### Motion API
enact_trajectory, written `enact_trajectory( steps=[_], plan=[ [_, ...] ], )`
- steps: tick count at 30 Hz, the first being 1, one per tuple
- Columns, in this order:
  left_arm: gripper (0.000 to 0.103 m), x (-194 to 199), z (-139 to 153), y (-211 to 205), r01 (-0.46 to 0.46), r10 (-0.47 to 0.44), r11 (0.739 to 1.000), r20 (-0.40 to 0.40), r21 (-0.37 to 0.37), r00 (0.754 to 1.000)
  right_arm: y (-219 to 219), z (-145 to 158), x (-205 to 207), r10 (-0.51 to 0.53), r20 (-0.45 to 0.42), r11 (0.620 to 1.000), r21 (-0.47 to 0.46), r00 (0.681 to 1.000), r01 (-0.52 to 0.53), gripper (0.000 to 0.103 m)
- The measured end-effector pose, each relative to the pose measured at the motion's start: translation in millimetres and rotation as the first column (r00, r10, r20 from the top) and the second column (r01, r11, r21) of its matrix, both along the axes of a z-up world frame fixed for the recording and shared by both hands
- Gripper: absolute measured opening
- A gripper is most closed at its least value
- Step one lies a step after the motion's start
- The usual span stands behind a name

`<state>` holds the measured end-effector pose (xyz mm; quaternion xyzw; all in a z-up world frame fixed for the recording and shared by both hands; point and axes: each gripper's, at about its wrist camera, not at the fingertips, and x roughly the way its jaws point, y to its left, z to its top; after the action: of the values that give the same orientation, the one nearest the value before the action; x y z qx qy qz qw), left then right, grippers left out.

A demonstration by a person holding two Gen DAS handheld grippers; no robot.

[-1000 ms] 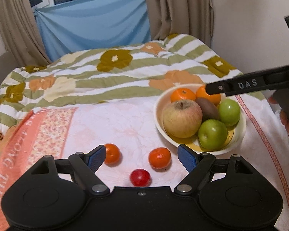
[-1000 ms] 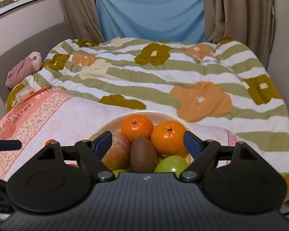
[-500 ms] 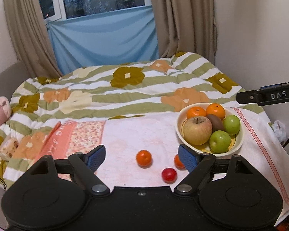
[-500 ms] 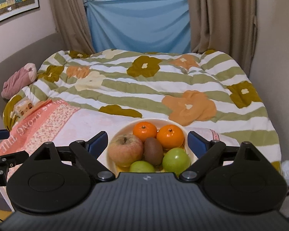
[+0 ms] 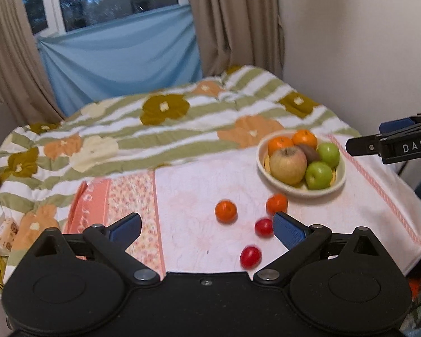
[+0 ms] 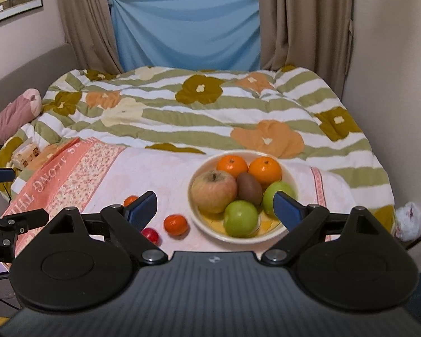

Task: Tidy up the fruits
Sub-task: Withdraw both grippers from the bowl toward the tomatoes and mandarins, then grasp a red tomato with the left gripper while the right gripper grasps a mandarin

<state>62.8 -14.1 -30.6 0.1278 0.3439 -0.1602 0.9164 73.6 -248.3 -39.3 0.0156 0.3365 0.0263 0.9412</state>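
Both claws, left (image 5: 206,231) and right (image 6: 213,206), gape empty; bowl (image 6: 292,178) holds seven fruits, four small ones (image 5: 226,210) wait loose on the cloth (image 5: 188,196).

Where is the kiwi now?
In both wrist views the kiwi lies in the bowl, between the big apple and the green apples, before two oranges.

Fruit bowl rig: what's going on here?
A person holds two grippers over a bed, sorting fruit. The left gripper and right gripper are both open and empty; the left's jaws have just been opening. The bowl holds apples, oranges and a kiwi. Two small oranges and two red fruits lie loose on the cloth.
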Motion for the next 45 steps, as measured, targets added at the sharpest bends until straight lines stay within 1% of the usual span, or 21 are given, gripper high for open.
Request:
enact_trajectory(
  steps=[4, 7, 11, 14, 17, 19, 22, 23, 25, 26, 27, 29, 32, 33, 34, 35, 39, 40, 41, 43, 45],
  plan=[
    [0.102, 7.4, -11.2, 10.9, 0.059, -0.058, 0.998, -0.057, 0.004, 0.997, 20.6, -10.3, -0.5, -0.030, -0.038, 0.999, -0.015, 0.999, 0.030, 0.103],
    [0.101, 16.8, -23.8, 14.7, 0.114, -0.113, 0.993, -0.106, 0.004, 0.988, 32.9, -20.6, 4.9, -0.056, -0.073, 0.998, -0.016, 0.996, 0.055, 0.103],
    [0.101, 31.2, -44.8, 14.2, 0.188, -0.185, 0.982, -0.194, -0.003, 0.963, 44.5, -38.9, 16.1, -0.093, -0.125, 0.996, -0.010, 0.988, 0.093, 0.103],
    [0.100, 41.2, -62.7, 10.1, 0.243, -0.238, 0.970, -0.230, -0.007, 0.944, 51.8, -56.6, 24.6, -0.119, -0.166, 0.993, 0.002, 0.979, 0.121, 0.103],
    [0.096, 49.8, -81.6, 1.9, 0.295, -0.286, 0.956, -0.259, -0.007, 0.922, 56.4, -72.8, 32.2, -0.134, -0.191, 0.990, 0.013, 0.972, 0.139, 0.103],
    [0.092, 55.2, -93.3, -5.1, 0.321, -0.311, 0.947, -0.283, -0.013, 0.907, 58.4, -82.4, 39.5, -0.137, -0.212, 0.989, 0.023, 0.968, 0.145, 0.103],
    [0.082, 63.0, -108.4, -16.5, 0.357, -0.344, 0.934, -0.314, -0.018, 0.885, 58.9, -94.3, 49.5, -0.145, -0.230, 0.987, 0.033, 0.962, 0.156, 0.102],
    [0.077, 64.7, -113.1, -19.9, 0.369, -0.355, 0.929, -0.319, -0.017, 0.879, 58.7, -98.1, 52.4, -0.147, -0.235, 0.987, 0.035, 0.961, 0.160, 0.102],
    [0.073, 68.1, -120.4, -25.8, 0.385, -0.368, 0.923, -0.328, -0.015, 0.870, 58.2, -104.2, 58.1, -0.152, -0.243, 0.985, 0.038, 0.958, 0.166, 0.102],
    [0.069, 69.9, -123.4, -28.7, 0.393, -0.375, 0.920, -0.332, -0.015, 0.866, 58.0, -107.0, 61.1, -0.152, -0.249, 0.985, 0.039, 0.956, 0.167, 0.102],
    [0.062, 71.3, -125.7, -30.5, 0.399, -0.381, 0.917, -0.337, -0.016, 0.861, 57.8, -109.4, 63.2, -0.154, -0.253, 0.985, 0.039, 0.955, 0.170, 0.102],
    [0.057, 74.4, -130.2, -33.7, 0.409, -0.388, 0.912, -0.349, -0.016, 0.853, 57.3, -113.9, 67.1, -0.155, -0.262, 0.984, 0.042, 0.953, 0.172, 0.102],
    [0.050, 75.9, -133.6, -36.4, 0.417, -0.394, 0.909, -0.350, -0.011, 0.850, 56.5, -118.9, 72.6, -0.150, -0.275, 0.985, 0.044, 0.950, 0.169, 0.100],
    [0.044, 75.6, -133.5, -37.0, 0.422, -0.398, 0.907, -0.345, -0.007, 0.850, 56.4, -119.7, 73.9, -0.149, -0.277, 0.985, 0.045, 0.949, 0.167, 0.100],
    [0.035, 75.5, -133.8, -37.6, 0.426, -0.401, 0.905, -0.341, -0.001, 0.850, 56.3, -120.4, 75.4, -0.147, -0.279, 0.985, 0.045, 0.949, 0.166, 0.100],
    [0.033, 75.1, -133.9, -38.0, 0.432, -0.406, 0.902, -0.336, 0.003, 0.850, 56.2, -121.1, 76.7, -0.145, -0.281, 0.985, 0.047, 0.949, 0.164, 0.100],
    [0.033, 75.1, -134.3, -37.9, 0.438, -0.411, 0.899, -0.332, 0.007, 0.849, 57.6, -124.3, 84.3, -0.130, -0.288, 0.987, 0.050, 0.949, 0.151, 0.098],
    [0.033, 75.1, -134.4, -37.8, 0.437, -0.410, 0.900, -0.332, 0.006, 0.849, 57.8, -125.4, 86.8, -0.125, -0.290, 0.988, 0.050, 0.949, 0.146, 0.095],
    [0.033, 75.0, -134.4, -37.8, 0.436, -0.409, 0.900, -0.333, 0.006, 0.850, 58.4, -126.4, 89.1, -0.119, -0.292, 0.989, 0.049, 0.949, 0.139, 0.089],
    [0.033, 74.9, -134.4, -37.7, 0.431, -0.406, 0.902, -0.334, 0.003, 0.851, 59.9, -128.9, 95.6, -0.105, -0.300, 0.991, 0.052, 0.948, 0.126, 0.083],
    [0.033, 74.1, -133.9, -36.7, 0.424, -0.399, 0.906, -0.335, 0.004, 0.854, 60.4, -130.1, 100.6, -0.098, -0.298, 0.991, 0.054, 0.950, 0.120, 0.081]
  ],
)
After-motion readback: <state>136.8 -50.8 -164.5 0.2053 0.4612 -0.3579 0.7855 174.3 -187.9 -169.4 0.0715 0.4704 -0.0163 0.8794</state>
